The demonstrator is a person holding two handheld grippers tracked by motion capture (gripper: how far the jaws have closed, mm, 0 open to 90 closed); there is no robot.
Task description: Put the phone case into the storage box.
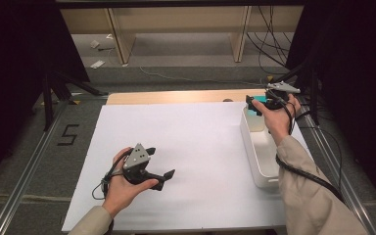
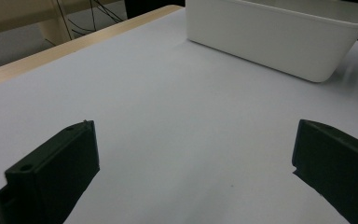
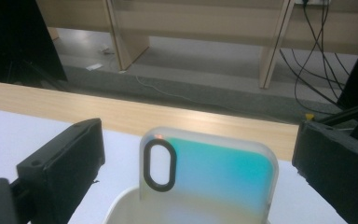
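- Left gripper (image 1: 162, 172): held in the person's left hand (image 1: 122, 188) above the near-left part of the white table sheet (image 1: 196, 147). The jaws stand wide apart with nothing between them. In the left gripper view the two black jaws rise at the lower corners over bare white surface, and no object touches either jaw.
- Right gripper (image 1: 253, 104): held in the person's right hand (image 1: 276, 117) at the far right of the table, over the far end of the white bin (image 1: 255, 156). A grey three-cornered plate sits on top of it, and a black cable runs back along the beige sleeve (image 1: 308, 191).
- Right gripper state: in the right gripper view the jaws stand wide apart, one at each side of the phone case (image 3: 209, 179). A clear gap shows between each jaw and the case, so neither jaw grips it.
- Phone case: a translucent case with a teal-to-pale colour fade and a black oval camera cut-out near its upper corner. It stands upright in the far end of the white bin, its lower part below the bin's rim (image 3: 121, 200). In the high view a teal patch (image 1: 260, 99) shows just beside the right gripper's jaws.
- White bin: a long, rounded-corner plastic container lying lengthwise along the right edge of the white sheet. In the left gripper view its side wall (image 2: 279, 42) appears well apart from the left gripper.
- Table: a strip of bare wooden edge (image 1: 176, 96) shows beyond the white sheet.
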